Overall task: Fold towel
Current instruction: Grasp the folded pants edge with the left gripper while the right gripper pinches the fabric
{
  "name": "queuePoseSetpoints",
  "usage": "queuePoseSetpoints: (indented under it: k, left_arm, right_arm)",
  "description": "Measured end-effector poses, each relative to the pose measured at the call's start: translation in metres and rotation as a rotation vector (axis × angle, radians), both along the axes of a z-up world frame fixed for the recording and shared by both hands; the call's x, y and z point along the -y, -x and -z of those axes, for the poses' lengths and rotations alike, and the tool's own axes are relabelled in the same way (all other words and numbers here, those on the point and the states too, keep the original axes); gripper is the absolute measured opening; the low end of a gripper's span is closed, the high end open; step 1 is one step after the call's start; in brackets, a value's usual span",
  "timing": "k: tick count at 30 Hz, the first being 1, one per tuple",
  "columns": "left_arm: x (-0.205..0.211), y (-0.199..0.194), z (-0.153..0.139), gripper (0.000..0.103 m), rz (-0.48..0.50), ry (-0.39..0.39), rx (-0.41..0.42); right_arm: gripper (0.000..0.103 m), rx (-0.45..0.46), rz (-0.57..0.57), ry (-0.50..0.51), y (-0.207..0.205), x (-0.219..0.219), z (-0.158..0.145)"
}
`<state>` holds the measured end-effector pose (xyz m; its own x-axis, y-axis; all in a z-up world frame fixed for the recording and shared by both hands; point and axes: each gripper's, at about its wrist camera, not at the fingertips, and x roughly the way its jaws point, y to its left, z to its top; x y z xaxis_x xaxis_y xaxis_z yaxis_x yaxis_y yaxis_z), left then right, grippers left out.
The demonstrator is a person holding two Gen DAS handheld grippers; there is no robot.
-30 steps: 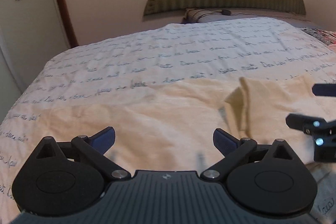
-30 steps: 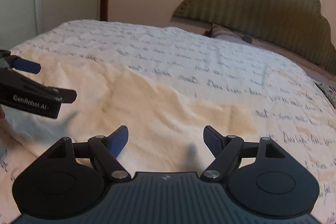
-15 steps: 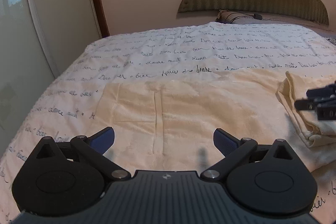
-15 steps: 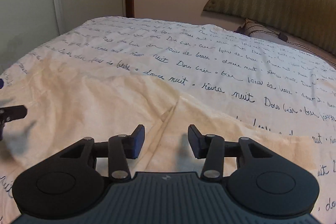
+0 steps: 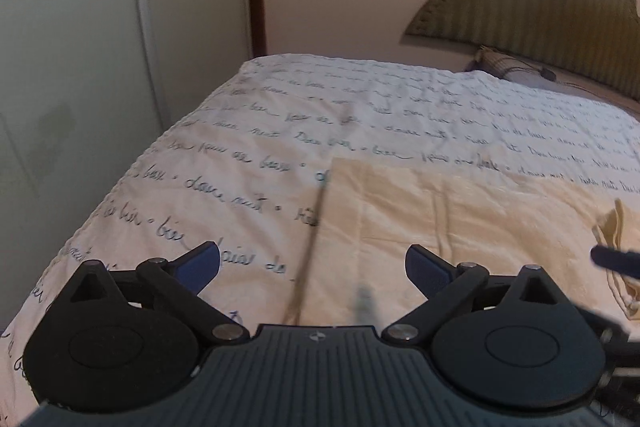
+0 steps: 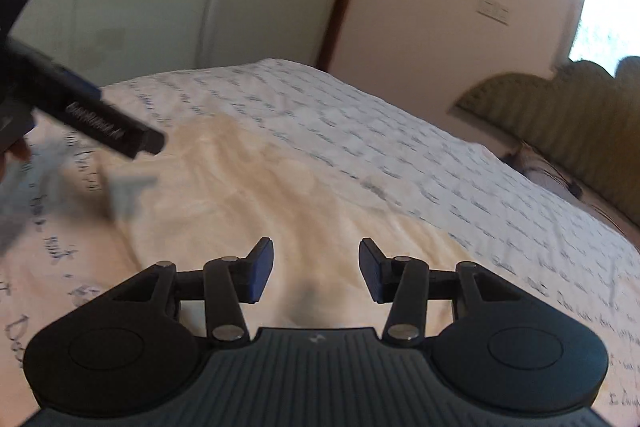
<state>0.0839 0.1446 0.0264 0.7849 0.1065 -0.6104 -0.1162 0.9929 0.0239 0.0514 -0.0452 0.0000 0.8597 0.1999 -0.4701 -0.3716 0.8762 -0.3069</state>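
Observation:
A cream towel (image 5: 460, 219) lies spread on the bed's white quilt (image 5: 320, 115), which is printed with script. At the towel's right a fold (image 5: 612, 227) stands up in a crumpled ridge. My left gripper (image 5: 312, 263) is wide open, low over the towel's left edge (image 5: 324, 211), with nothing between its fingers. In the right wrist view my right gripper (image 6: 316, 269) hovers over the towel (image 6: 280, 195), half open and holding nothing. The left gripper (image 6: 100, 123) shows blurred at upper left. One right finger (image 5: 616, 259) pokes in beside the fold.
The bed's left side (image 5: 132, 171) drops off toward a pale wardrobe door (image 5: 100, 47). A green padded headboard (image 5: 540, 11) and a pillow (image 5: 504, 65) stand at the far end. A hand (image 6: 16, 151) shows at the left margin.
Both views swung left. My left gripper moved from mid-towel to the towel's left edge, staying open. My right gripper's fingers narrowed from wide to half open and it tilted up.

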Motion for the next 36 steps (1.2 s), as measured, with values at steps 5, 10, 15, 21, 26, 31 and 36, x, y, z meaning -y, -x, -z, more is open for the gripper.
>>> queuePoseSetpoints:
  k: [5, 10, 15, 21, 26, 31, 36]
  left_arm:
    - [-0.045, 0.005, 0.001, 0.101, -0.087, 0.092, -0.045]
    - [-0.073, 0.005, 0.009, 0.100, -0.065, 0.305, -0.106]
    - [-0.086, -0.004, 0.024, 0.100, -0.034, 0.525, -0.159]
    - [-0.085, -0.024, 0.048, 0.101, 0.001, 0.743, -0.217]
    - [-0.083, -0.050, 0.059, 0.101, 0.014, 0.877, -0.222]
    - [-0.071, -0.087, 0.073, 0.100, 0.070, 1.060, -0.220]
    - [-0.057, -0.112, 0.092, 0.064, 0.036, 1.077, -0.300]
  right_arm:
    - [0.046, 0.035, -0.155, 0.158, 0.010, -0.075, 0.024]
    - [0.046, 0.048, -0.246, 0.234, 0.011, -0.116, 0.037]
    - [0.046, 0.087, -0.217, 0.348, 0.000, -0.141, 0.063]
    - [0.019, 0.202, -0.263, 0.470, 0.006, -0.158, 0.081]
    - [0.011, 0.152, -0.210, 0.235, -0.006, -0.134, 0.048]
    - [0.011, 0.075, -0.163, -0.008, -0.015, -0.095, 0.007]
    - [0.011, -0.040, -0.246, -0.091, -0.010, -0.068, -0.010]
